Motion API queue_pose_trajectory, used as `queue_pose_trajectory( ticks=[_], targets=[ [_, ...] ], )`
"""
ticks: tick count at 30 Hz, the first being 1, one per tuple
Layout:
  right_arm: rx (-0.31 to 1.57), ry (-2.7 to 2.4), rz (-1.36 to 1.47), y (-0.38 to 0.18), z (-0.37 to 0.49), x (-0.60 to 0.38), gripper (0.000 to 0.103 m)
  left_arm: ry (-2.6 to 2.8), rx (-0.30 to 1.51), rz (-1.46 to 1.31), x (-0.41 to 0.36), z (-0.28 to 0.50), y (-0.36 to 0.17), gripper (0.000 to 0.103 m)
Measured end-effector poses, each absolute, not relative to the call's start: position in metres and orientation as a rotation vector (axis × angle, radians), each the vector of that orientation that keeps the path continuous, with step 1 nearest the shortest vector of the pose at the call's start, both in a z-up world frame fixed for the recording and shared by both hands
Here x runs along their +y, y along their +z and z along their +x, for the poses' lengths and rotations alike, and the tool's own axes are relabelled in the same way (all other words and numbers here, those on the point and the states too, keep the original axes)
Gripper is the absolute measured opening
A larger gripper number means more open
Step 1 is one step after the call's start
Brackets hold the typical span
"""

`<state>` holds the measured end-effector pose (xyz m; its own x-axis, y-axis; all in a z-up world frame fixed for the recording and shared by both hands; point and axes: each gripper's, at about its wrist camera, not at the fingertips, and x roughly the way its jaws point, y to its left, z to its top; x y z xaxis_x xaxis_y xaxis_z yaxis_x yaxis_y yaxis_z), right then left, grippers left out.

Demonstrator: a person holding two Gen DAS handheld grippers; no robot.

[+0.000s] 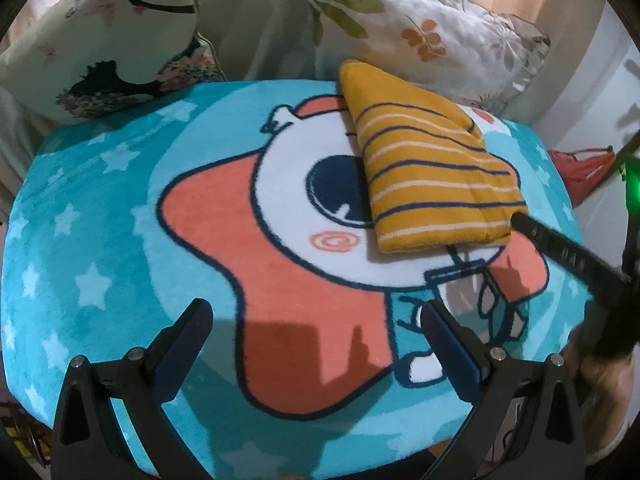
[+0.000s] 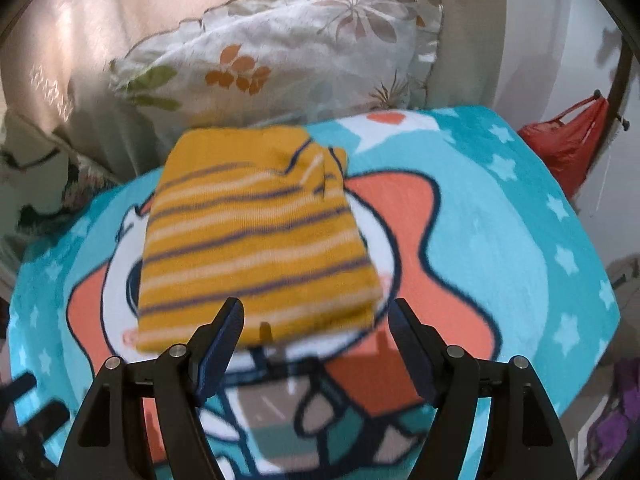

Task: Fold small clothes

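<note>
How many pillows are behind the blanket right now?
2. A floral pillow leans at the back right, just behind the folded striped garment; a black-and-white patterned pillow sits at the back left. More could lie outside the camera views.

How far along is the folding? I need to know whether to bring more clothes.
Done: the striped yellow garment lies folded into a compact bundle on the blue blanket. In hand: nothing; the right claw is open at its near edge, the left claw open and apart. Left: no other unfolded clothes are visible.
</note>
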<state>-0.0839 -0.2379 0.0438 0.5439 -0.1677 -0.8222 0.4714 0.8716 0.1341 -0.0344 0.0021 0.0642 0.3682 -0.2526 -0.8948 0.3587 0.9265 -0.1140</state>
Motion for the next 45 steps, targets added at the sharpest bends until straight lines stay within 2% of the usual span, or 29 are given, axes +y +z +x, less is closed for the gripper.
queue_pose_trajectory(
  ticks=[9,20,34,45],
  targets=[
    [0.993,-0.372,0.405,0.021,-0.097,-0.216,0.079,-0.415,1.172,0.094,0.0,-0.033,0.052,0.103],
    [0.987,-0.266,0.355,0.026,-0.076,-0.201,0.079,-0.323,1.149,0.032,0.01,-0.03,0.059,0.103],
    [0.978,-0.204,0.354,0.024,-0.107,-0.254,0.079,-0.306,1.137,0.027,-0.056,-0.07,0.066,0.103],
    [0.912,-0.173,0.285,0.036,-0.136,-0.299,0.079,-0.301,1.062,-0.005,-0.108,-0.102,0.078,0.103]
  ],
)
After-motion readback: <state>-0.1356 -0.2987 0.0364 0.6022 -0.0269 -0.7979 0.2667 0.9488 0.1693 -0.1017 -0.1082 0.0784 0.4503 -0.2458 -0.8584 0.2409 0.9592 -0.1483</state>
